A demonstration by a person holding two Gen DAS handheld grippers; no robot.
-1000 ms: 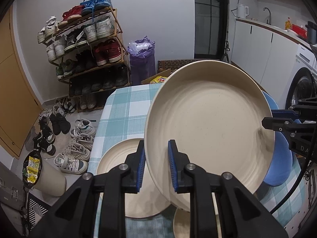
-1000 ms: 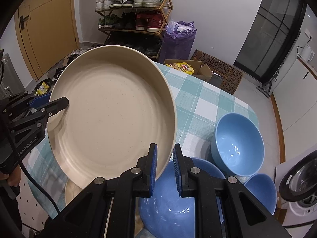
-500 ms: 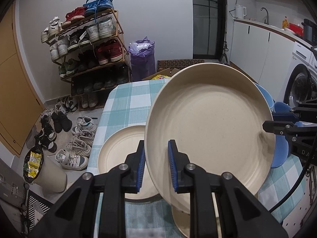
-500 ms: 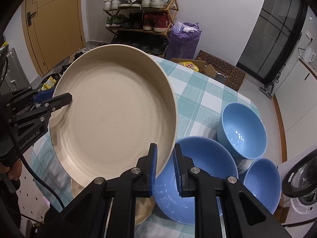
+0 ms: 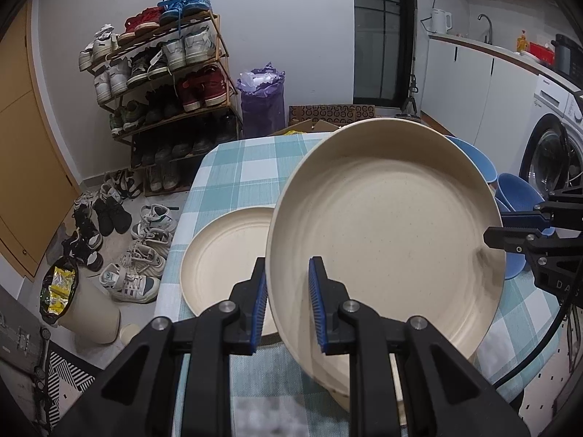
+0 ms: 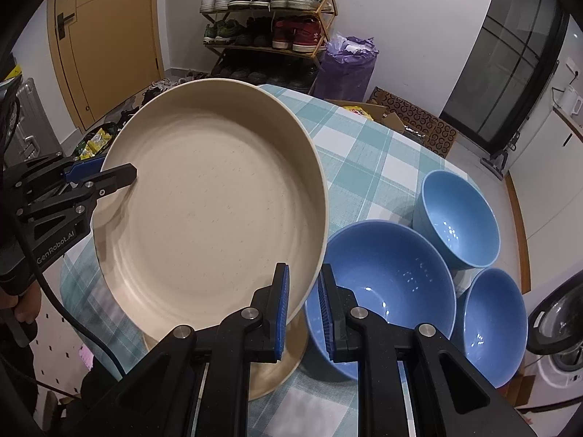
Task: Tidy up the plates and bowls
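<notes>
Crowding rt side: 3 blue bowls [image 6: 386, 276]

We held the beige plate [image 6: 211, 215] tilted above the checked table [image 6: 368, 160], right gripper [image 6: 303, 313] and left gripper [image 6: 109, 176] clamping opposite rims; three blue bowls [image 6: 386, 276] clustered near its right edge.

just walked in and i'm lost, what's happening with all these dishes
A person is carrying one cream plate with two handheld grippers: the left gripper and the right gripper each clamp opposite sides of its rim. It is held tilted above the checked tablecloth. Another cream plate lies flat on the table, a further one sits under the held plate, and three blue bowls stand to the right.
</notes>
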